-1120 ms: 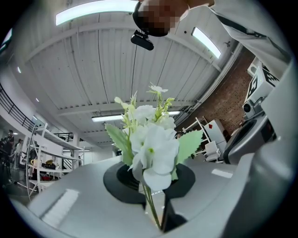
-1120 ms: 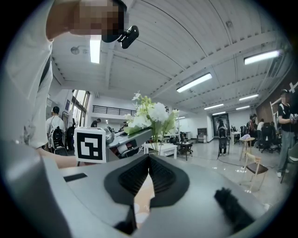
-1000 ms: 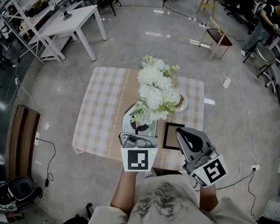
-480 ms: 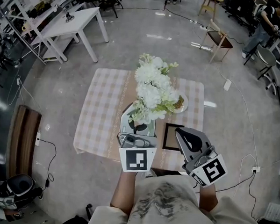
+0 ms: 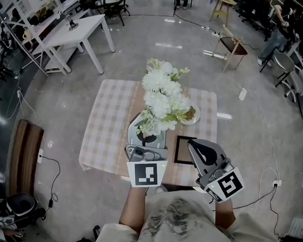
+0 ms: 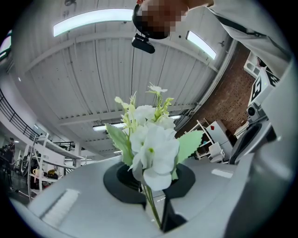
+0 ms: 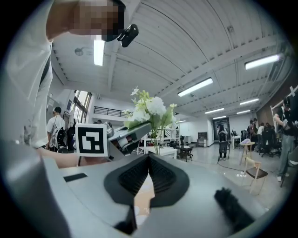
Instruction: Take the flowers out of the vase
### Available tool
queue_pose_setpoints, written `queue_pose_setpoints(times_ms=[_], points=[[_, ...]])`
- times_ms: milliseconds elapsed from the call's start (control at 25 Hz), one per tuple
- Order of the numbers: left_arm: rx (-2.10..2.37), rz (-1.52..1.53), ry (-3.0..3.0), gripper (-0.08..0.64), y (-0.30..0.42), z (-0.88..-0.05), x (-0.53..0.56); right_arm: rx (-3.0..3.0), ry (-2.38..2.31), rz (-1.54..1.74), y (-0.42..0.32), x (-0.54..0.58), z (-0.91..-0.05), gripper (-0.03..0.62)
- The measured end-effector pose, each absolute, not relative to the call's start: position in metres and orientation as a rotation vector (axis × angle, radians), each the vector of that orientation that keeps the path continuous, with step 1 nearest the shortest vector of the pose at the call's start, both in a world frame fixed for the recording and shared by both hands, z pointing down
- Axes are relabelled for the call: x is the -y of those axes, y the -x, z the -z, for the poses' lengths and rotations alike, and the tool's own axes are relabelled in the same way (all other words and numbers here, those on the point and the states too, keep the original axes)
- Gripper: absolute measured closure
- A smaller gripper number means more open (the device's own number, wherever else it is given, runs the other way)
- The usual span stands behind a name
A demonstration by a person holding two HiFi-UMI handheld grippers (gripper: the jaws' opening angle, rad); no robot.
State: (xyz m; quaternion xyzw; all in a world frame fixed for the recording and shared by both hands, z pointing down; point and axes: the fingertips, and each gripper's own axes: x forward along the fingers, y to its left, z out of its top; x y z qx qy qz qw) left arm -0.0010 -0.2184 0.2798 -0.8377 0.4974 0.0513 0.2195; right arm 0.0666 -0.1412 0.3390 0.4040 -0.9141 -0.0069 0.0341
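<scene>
White blooms, one bunch of flowers [image 6: 153, 139], stand above the tips of my left gripper [image 6: 151, 197], whose jaws are pinched onto the thin green stems [image 6: 150, 207]. Risk, I'd say: it's a top-heavy bunch on a thin pinch, so a tilt could swing it or let stems slide out onto the checked table [image 5: 105, 126] below. Right of that gripper: one black frame [image 5: 182, 150], one plate [image 5: 196, 113] beyond it. Right gripper [image 7: 148, 162] alongside, jaws together, empty. Vase: none visible to me. Two grippers total.
</scene>
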Motion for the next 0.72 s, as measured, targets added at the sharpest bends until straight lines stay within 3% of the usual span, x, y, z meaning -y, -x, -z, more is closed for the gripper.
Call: queue_pose_setpoints(times_ms=[720], points=[[-1.343,-0.128,2.340,0.503,0.014,-0.273,0.181,2.820,-1.234,0.040,-0.051,0.120,-0.335,0.575]])
